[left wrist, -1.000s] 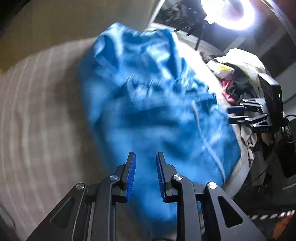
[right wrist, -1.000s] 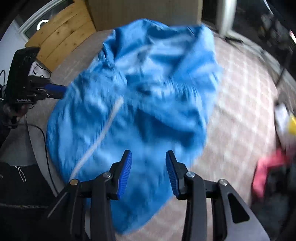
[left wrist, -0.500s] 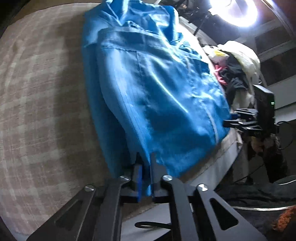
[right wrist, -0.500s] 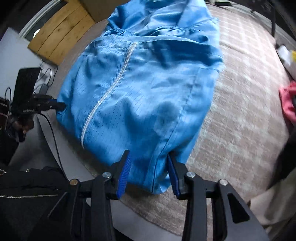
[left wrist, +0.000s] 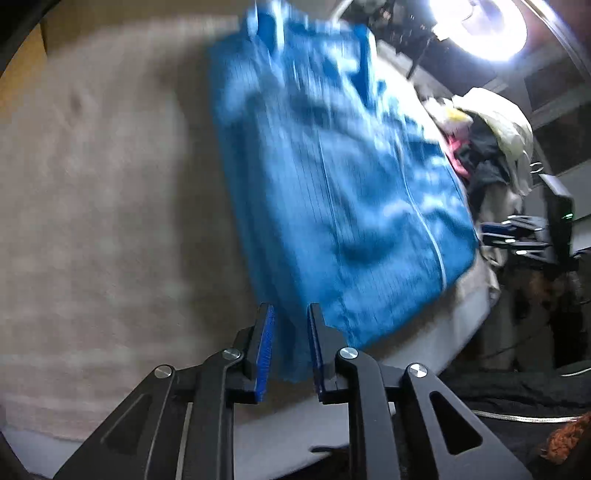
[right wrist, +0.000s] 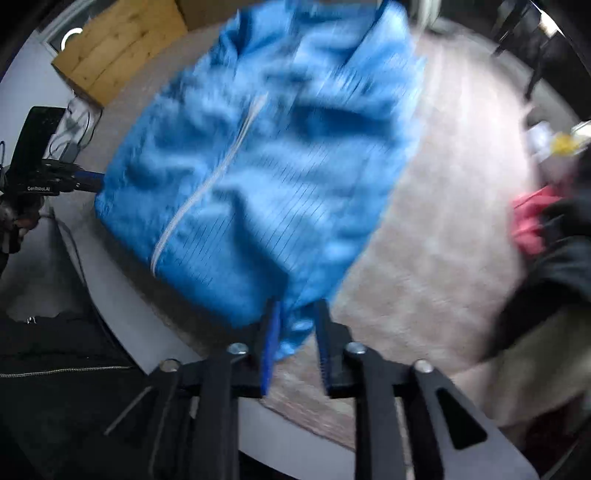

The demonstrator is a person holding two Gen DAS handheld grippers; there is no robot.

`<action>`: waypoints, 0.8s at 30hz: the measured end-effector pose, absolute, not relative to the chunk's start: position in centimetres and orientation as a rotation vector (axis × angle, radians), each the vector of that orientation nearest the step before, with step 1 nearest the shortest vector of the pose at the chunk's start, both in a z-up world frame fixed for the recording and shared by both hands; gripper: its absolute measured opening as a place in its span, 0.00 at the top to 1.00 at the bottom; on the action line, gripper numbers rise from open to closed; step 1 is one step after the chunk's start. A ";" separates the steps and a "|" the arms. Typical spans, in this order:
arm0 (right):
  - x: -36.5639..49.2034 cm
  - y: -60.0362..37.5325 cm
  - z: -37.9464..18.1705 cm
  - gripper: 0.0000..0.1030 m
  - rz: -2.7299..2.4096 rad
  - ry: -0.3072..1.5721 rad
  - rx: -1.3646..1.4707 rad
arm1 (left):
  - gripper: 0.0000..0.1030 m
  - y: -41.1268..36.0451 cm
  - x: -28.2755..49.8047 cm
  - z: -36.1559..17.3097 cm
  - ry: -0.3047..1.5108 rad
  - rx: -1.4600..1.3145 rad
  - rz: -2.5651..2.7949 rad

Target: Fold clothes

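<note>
A bright blue zip-up jacket (left wrist: 332, 184) (right wrist: 277, 166) lies spread on a beige checked tablecloth (left wrist: 92, 221), its white zip (right wrist: 207, 184) running lengthwise; it is blurred by motion. My left gripper (left wrist: 291, 310) is at the jacket's near hem corner. Its jaws are opening, and the hem hangs loosely between the blue pads. My right gripper (right wrist: 297, 306) is at the other near corner. Its jaws are opening too, with bunched cloth between them. Each gripper shows in the other's view, the right gripper (left wrist: 517, 236) and the left gripper (right wrist: 85, 181) at the jacket's far side edge.
A pile of other clothes (left wrist: 487, 147) sits at the table's right side, with a red garment (right wrist: 532, 221) and a dark one. A bright lamp (left wrist: 487, 26) shines above. A wooden crate (right wrist: 118, 55) stands beyond the table. The table's near edge runs under both grippers.
Both grippers closed on the jacket's near hem corners half a second ago and now stand wider. The jacket has shifted and rumpled, and both hands have moved across the table.
</note>
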State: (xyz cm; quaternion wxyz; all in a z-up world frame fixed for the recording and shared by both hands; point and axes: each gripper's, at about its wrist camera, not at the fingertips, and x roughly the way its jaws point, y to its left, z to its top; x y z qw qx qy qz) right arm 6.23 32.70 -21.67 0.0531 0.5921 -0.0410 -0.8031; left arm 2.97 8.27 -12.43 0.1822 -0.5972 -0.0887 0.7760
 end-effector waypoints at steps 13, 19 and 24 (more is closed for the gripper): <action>-8.3 31.0 -28.1 0.71 -2.506 -0.064 1.720 | 0.91 12.2 -9.9 -17.1 -0.022 -1.633 2.271; -8.0 31.6 -25.9 0.71 -2.547 -0.119 1.612 | 0.84 12.5 -10.2 -14.8 -0.056 -1.521 2.309; -9.6 31.0 -27.6 0.71 -2.484 0.005 1.708 | 0.86 11.9 -12.0 -17.1 -0.082 -1.616 2.221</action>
